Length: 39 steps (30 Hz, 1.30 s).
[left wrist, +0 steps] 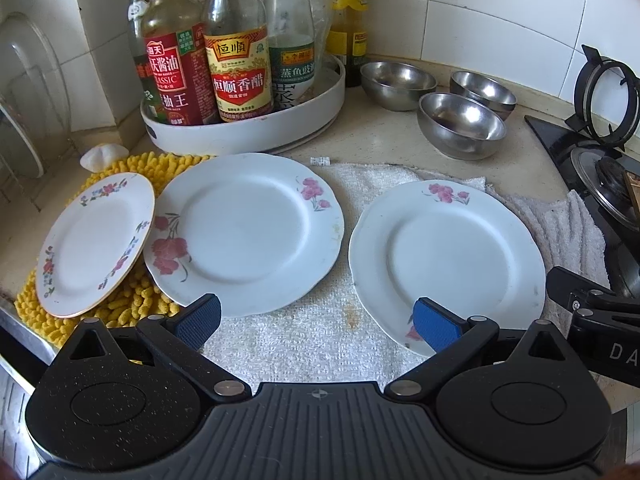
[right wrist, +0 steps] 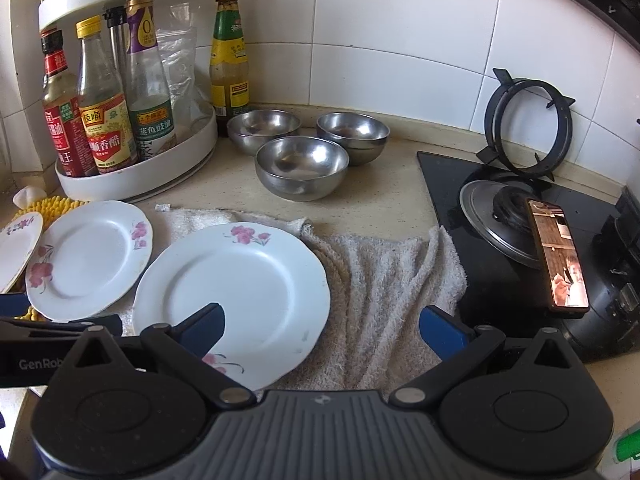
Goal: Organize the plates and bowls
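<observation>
Both the left hand-held gripper [left wrist: 316,322] and right hand-held gripper [right wrist: 322,330] are spread wide and hold nothing, so a thin, slippery plate [right wrist: 232,292] could slide off the bumpy towel [right wrist: 384,280] and crack.

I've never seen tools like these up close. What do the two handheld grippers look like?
Both match. The left gripper and the right gripper each have two black linkage arms tipped with blue textured pads, silver pivot pins, rounded speckled black housings and a ribbed grey centre plate. White lettering marks their sides, partly readable as "GenRob". No hands, sleeves or cables show.
</observation>
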Available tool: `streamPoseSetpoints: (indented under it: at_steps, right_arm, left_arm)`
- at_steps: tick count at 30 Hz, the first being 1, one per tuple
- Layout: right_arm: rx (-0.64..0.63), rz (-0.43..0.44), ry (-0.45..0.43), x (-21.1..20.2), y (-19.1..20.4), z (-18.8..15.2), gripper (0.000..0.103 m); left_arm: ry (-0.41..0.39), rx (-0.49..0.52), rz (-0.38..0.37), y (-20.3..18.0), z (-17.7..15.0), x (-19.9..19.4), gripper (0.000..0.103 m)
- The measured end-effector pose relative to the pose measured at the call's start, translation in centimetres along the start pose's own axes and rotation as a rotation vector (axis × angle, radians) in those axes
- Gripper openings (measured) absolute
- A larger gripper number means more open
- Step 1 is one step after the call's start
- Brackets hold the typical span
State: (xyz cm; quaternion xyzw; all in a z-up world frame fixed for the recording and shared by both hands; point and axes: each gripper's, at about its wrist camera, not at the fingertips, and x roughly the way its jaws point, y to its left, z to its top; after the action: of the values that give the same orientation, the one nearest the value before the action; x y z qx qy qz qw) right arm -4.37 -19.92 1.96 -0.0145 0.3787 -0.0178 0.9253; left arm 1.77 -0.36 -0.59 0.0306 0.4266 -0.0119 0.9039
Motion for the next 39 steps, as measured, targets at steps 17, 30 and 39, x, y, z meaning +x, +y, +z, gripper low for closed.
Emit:
streamPoseSetpoints:
  at_steps: [17, 30, 39]
  right_arm:
    - [-0.045, 0.071, 0.014, 2.8, -1.8, 1.4, 0.103]
    - [-0.154, 0.277, 0.096, 8.9, -3.6, 4.1, 0.101]
    - [-0.163, 0.383, 0.2, 11.6, -4.2, 4.0, 0.093]
  left_arm:
    - [0.052, -0.04, -0.003, -1.2, 0.4, 1.6, 0.103]
    - [0.147, -0.133, 0.066, -3.7, 1.4, 4.4, 0.103]
    - [0.178, -0.193, 0.029, -3.9, 0.8, 5.6, 0.1]
